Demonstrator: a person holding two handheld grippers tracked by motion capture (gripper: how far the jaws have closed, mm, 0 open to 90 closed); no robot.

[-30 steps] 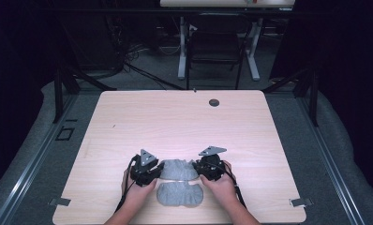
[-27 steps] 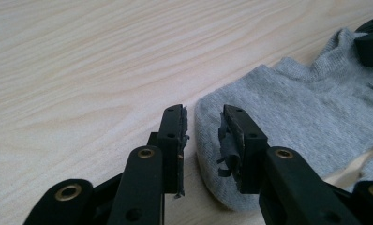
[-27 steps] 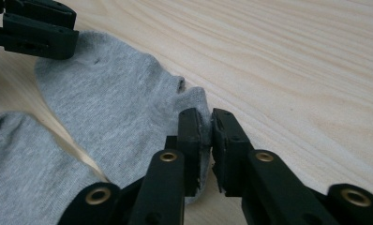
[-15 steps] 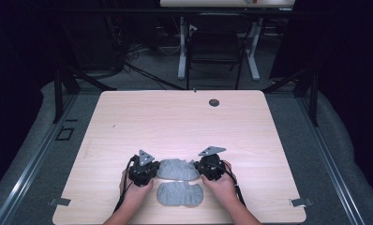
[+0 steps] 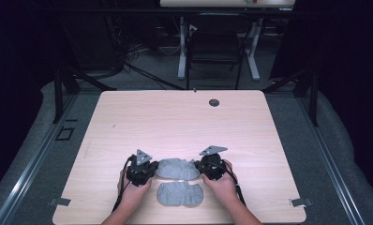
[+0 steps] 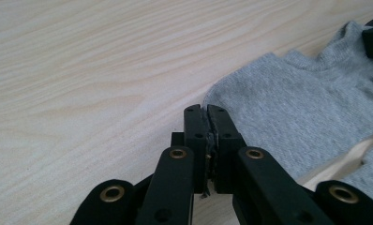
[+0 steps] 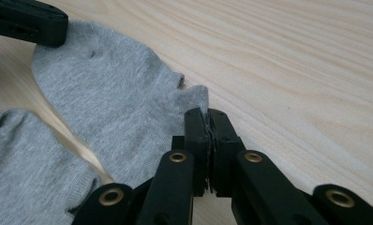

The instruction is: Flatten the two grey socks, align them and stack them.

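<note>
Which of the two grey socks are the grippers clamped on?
The far sock, lying farther from the person. The left gripper and right gripper pinch its opposite ends, while the near sock lies untouched between the hands.

Both pairs of jaws have just been closing and now sit pinched together on cloth. The left gripper [image 6: 206, 112] clamps the edge of the far grey sock [image 5: 176, 168] at its left end, a thin fold of fabric showing between the pads. The right gripper [image 7: 206, 115] nips the same sock's right end. A second ago both stood partly open at those ends.
</note>
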